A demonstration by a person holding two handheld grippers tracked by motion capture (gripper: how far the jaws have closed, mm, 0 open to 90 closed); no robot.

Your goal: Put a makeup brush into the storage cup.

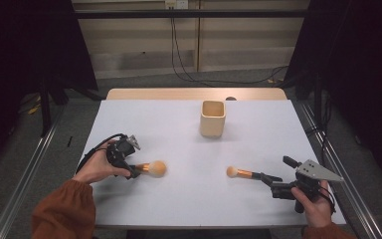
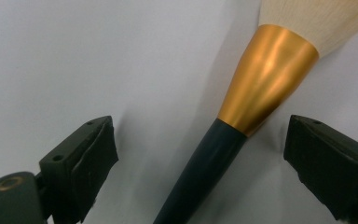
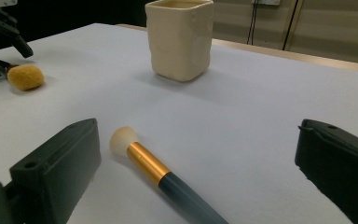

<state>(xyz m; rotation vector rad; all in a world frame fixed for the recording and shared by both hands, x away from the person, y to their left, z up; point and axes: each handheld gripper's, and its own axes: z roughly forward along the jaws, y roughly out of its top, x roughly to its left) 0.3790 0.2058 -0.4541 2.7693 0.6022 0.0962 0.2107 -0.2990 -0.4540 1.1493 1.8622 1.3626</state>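
A brush with a round orange-tan head lies on the white table at the left. My left gripper is open around its dark handle; in the left gripper view the gold ferrule lies between the spread jaws, touching neither. A smaller brush with a pale head and gold ferrule lies at the right. My right gripper is open at its handle end, and that brush lies on the table between the jaws, nearer the left one.
A cream square cup stands upright at the table's back centre, and its front wall faces the right gripper view. A wooden strip runs along the far edge. Metal rails flank both sides of the table.
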